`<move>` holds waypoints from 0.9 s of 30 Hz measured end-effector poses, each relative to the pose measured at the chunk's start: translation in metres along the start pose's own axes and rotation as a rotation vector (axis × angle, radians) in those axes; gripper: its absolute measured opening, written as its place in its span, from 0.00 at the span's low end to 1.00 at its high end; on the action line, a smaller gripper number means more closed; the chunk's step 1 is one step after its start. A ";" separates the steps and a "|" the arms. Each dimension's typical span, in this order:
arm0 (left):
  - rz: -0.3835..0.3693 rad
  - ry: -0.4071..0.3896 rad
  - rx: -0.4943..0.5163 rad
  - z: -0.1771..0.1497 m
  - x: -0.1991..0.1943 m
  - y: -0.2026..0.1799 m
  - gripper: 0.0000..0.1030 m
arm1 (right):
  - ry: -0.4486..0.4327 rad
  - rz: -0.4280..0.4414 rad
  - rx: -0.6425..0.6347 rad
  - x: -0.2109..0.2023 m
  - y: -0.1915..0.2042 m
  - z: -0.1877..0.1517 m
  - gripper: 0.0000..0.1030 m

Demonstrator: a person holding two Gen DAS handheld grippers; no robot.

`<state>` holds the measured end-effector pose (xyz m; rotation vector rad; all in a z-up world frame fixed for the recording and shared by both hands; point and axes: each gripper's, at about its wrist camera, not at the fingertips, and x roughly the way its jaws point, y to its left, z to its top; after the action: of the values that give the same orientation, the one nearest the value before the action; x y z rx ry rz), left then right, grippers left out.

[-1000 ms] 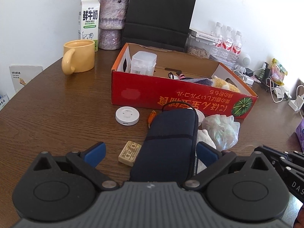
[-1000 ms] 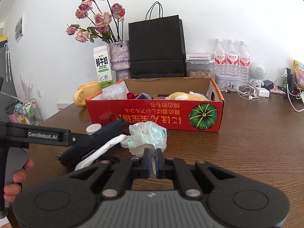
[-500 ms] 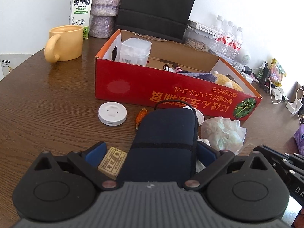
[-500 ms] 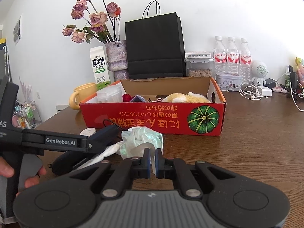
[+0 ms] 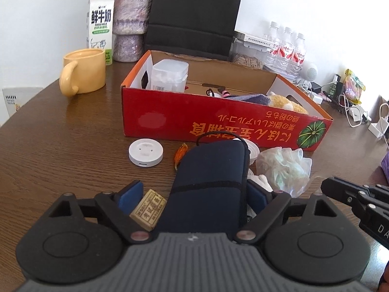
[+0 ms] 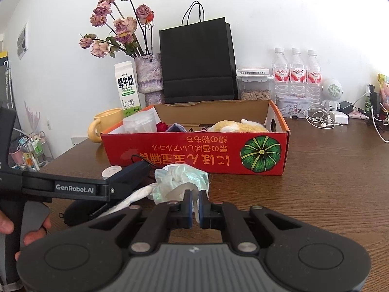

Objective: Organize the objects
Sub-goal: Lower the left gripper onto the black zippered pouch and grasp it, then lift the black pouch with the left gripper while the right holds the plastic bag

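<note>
Surface: brown wooden table [image 5: 60,150], white wall behind.
Case: dark navy zip pouch [image 5: 211,182] lies before red cardboard box [image 5: 218,126], unboxed.
Left gripper [image 5: 194,194]: jaws closing around pouch and small tan packet [image 5: 148,209], grip uncertain.
Right gripper [image 6: 194,206]: jaws together, empty.
Done: plush, container boxed.
Left: white round puck [image 5: 145,152], crumpled plastic bag [image 5: 284,168].

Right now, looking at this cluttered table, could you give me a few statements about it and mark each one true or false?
1. The dark blue pouch lies between the fingers of the left hand-held gripper. True.
2. The yellow mug sits inside the red box. False: it stands on the table outside the box.
3. The right hand-held gripper is wide open. False: it is shut, holding nothing.
4. Three water bottles stand behind the box. True.
5. The white round puck lies on the table in front of the box. True.
</note>
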<state>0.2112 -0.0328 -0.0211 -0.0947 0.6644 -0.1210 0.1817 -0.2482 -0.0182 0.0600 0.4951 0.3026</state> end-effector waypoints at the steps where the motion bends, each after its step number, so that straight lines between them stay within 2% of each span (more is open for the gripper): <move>1: 0.011 -0.018 0.029 -0.001 -0.004 -0.003 0.80 | 0.001 0.000 0.001 0.000 0.000 0.000 0.04; 2: 0.019 -0.036 0.058 -0.003 -0.008 -0.006 0.76 | 0.001 -0.001 0.002 0.000 0.000 0.000 0.04; 3: 0.006 -0.037 0.076 -0.004 -0.011 -0.008 0.55 | 0.001 -0.001 0.002 -0.001 -0.001 -0.001 0.04; 4: 0.013 -0.030 0.085 -0.005 -0.014 -0.009 0.54 | 0.001 0.000 0.003 -0.001 -0.001 -0.001 0.04; 6: 0.064 -0.032 0.107 -0.008 -0.016 -0.010 0.55 | 0.000 -0.001 0.005 -0.002 -0.001 -0.001 0.04; 9: 0.077 -0.031 0.110 -0.012 -0.020 -0.003 0.58 | -0.001 0.002 0.006 -0.003 -0.002 -0.002 0.04; 11: 0.074 -0.016 0.086 -0.012 -0.023 0.004 0.68 | 0.000 0.003 0.007 -0.004 -0.002 -0.003 0.04; 13: 0.063 -0.023 0.045 -0.012 -0.027 0.013 0.91 | 0.000 0.003 0.009 -0.004 -0.002 -0.003 0.04; 15: 0.069 -0.044 0.025 -0.010 -0.031 0.019 1.00 | -0.001 0.004 0.011 -0.004 -0.002 -0.004 0.04; 17: 0.085 -0.037 0.015 -0.009 -0.029 0.023 1.00 | 0.000 0.003 0.012 -0.003 -0.002 -0.004 0.04; 23: 0.055 0.038 0.013 -0.014 -0.011 0.023 1.00 | 0.002 0.004 0.016 -0.002 -0.003 -0.005 0.04; 26: 0.056 0.045 0.000 -0.016 -0.010 0.027 0.86 | 0.003 0.006 0.016 -0.002 -0.002 -0.005 0.04; 27: 0.067 0.045 0.006 -0.016 -0.013 0.028 0.77 | 0.003 0.006 0.016 -0.002 -0.002 -0.005 0.04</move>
<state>0.1937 -0.0041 -0.0293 -0.0643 0.7109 -0.0607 0.1780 -0.2513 -0.0220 0.0761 0.5008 0.3046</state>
